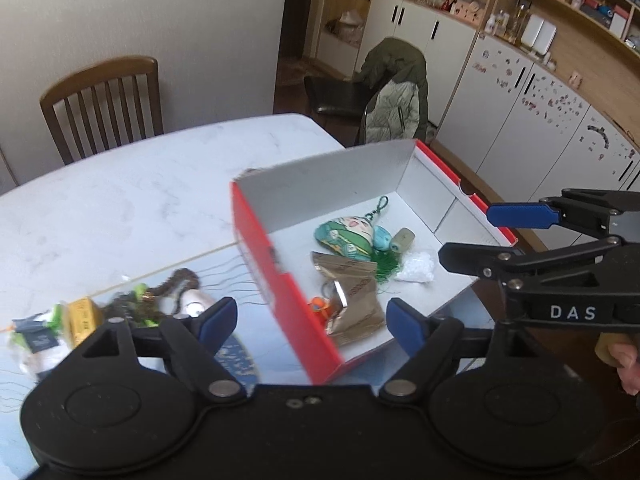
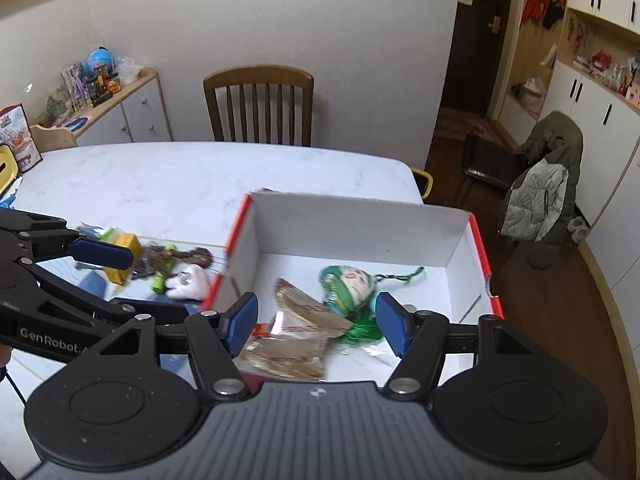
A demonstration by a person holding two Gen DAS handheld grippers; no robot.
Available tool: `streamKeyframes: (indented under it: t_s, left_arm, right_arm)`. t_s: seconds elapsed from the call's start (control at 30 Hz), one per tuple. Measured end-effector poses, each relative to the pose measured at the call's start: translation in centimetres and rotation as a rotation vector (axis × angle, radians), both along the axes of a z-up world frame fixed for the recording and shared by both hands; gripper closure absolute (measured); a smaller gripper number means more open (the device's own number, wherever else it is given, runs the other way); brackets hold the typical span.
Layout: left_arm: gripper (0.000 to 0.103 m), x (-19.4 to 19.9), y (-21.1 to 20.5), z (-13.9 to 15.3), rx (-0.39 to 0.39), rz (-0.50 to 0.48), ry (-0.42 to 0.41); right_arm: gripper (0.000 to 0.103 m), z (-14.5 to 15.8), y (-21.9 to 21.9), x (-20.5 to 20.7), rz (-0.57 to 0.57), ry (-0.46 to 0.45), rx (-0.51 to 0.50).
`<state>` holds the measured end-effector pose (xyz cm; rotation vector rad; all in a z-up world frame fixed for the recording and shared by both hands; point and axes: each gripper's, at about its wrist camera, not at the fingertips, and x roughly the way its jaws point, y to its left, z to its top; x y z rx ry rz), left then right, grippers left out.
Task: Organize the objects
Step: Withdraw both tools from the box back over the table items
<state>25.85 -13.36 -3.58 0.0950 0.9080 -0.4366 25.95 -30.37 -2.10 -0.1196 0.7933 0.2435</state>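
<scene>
Objects (image 1: 352, 264) already sorted lie inside the red box (image 1: 280, 280) at the tabletop's right edge, as my left wrist view shows: a pouch, foil packets, a white wad. My left gripper (image 1: 308, 326) hangs wide and empty over the box's near wall. From the right wrist view, my right gripper (image 2: 316, 326) is also wide, holding nothing, above the box; a loose pile (image 2: 160, 260) left of it is not yet packed.

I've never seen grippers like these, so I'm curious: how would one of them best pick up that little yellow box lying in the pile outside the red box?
Probably across the narrow sides of the yellow box, coming down from above. It lies flat on the table with tangled trinkets pressed against it, so a side approach would snag. The left gripper is open and nearest.
</scene>
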Motion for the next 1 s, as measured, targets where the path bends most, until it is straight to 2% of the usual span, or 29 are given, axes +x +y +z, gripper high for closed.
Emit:
streamKeyframes:
  t_s: [0.4,0.77,0.83,1.0]
  left_arm:
    - [0.011,-3.3,8.3,2.5,-0.008,-0.01,-0.091]
    - [0.001,-4.2,14.9,2.1,-0.015,0.037,-0.1]
    - [0.001,-4.2,15.8,1.8,-0.014,0.047,-0.096]
    - [0.001,-3.6,18.2,0.6,-0.017,0.072,-0.08]
  right_arm:
    - [0.03,1.9,7.5,-4.5,-0.009,-0.059,0.03]
    - [0.026,0.8,12.3,-6.5,-0.015,-0.053,0.089]
    - [0.022,0.5,12.8,-6.7,-0.018,-0.054,0.113]
    - [0.019,-0.4,14.3,-6.8,-0.018,-0.058,0.141]
